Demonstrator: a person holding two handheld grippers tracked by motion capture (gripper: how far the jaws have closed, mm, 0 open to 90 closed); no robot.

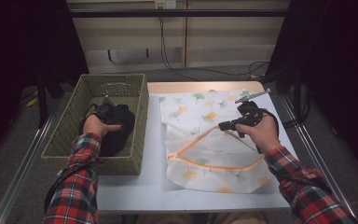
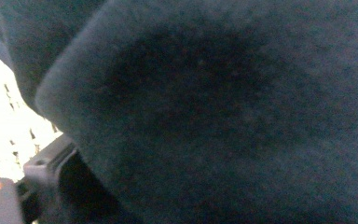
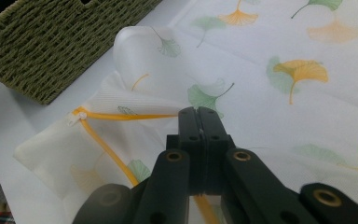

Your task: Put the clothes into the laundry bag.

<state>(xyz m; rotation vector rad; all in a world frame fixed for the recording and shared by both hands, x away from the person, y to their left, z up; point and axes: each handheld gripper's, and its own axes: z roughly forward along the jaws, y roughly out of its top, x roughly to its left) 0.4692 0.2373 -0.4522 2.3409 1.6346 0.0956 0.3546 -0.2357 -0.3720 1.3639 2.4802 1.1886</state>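
R gripper (image 1: 224, 125) is clenched on the orange zip edge of the laundry bag (image 1: 205, 140), lifting its mouth open mid-table (image 1: 154, 186). L gripper (image 1: 103, 114) sits deep in the wicker basket (image 1: 135, 93) off the table's left edge, pressed into dark cloth (image 1: 116, 133); jaws hidden, can't tell. Bare strip along near edge.

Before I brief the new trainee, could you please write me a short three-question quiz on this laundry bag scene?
1. True or false: the right gripper pinches the upper edge of the laundry bag at its opening.
2. Which container does the left gripper reach into: A the wicker basket, B a bucket, C a drawer?
3. What colour is the bag's zipper?

Key: 1 true; 2 A; 3 orange.
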